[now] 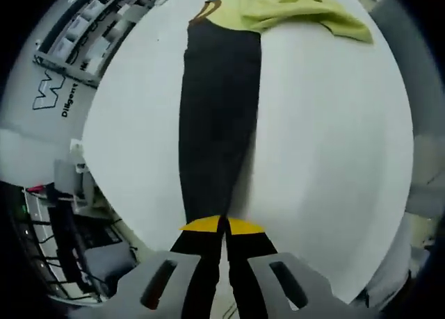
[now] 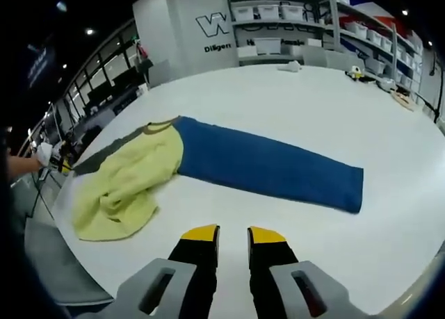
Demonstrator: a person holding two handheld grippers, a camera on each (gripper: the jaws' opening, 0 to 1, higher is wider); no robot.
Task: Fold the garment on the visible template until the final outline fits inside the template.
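A: How do the left tongs (image 1: 224, 230) stand?

B: Their yellow-tipped jaws are pressed together on the near end of the long dark strip of cloth (image 1: 217, 124), right at the rim of the round white bench (image 1: 334, 159).

A: And the right tongs (image 2: 233, 237)?

B: Slightly parted, gripping nothing, over bare bench (image 2: 313, 110).

A: Where is the garment?

B: Stretched flat across the bench. From the right gripper view it reads as a long blue panel (image 2: 268, 165), with a crumpled yellow-green cloth (image 2: 128, 183) heaped over its left end. In the left gripper view that yellow-green cloth (image 1: 292, 7) lies at the strip's far end.
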